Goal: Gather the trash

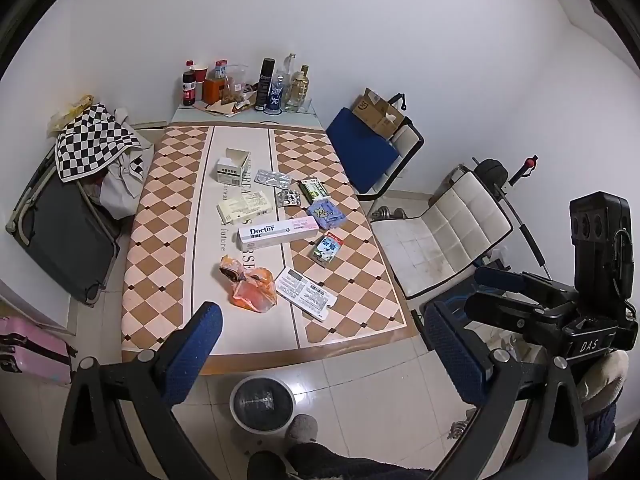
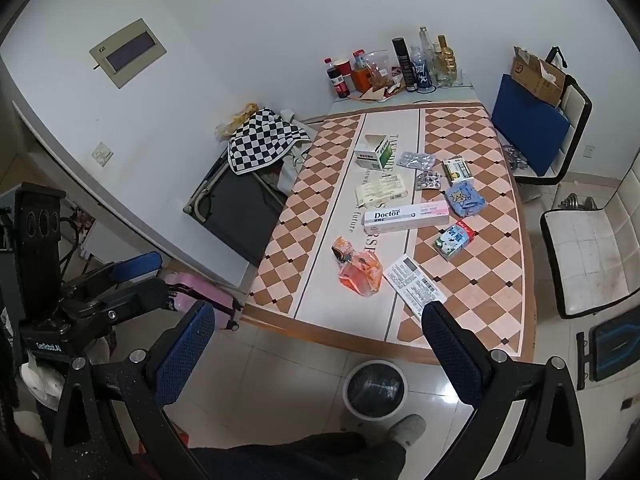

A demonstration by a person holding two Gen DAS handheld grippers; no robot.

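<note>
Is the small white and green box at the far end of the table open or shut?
Open. The white and green box has its top flaps raised, in both views. Its contents cannot be told.

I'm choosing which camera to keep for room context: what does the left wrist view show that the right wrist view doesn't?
Only the left wrist view shows the red-knobbed bar behind the white chair. Only the right wrist view shows the beige wall panel and wall socket. Both share the table, the Doctor box, the orange wrapper and the floor bin.
</note>
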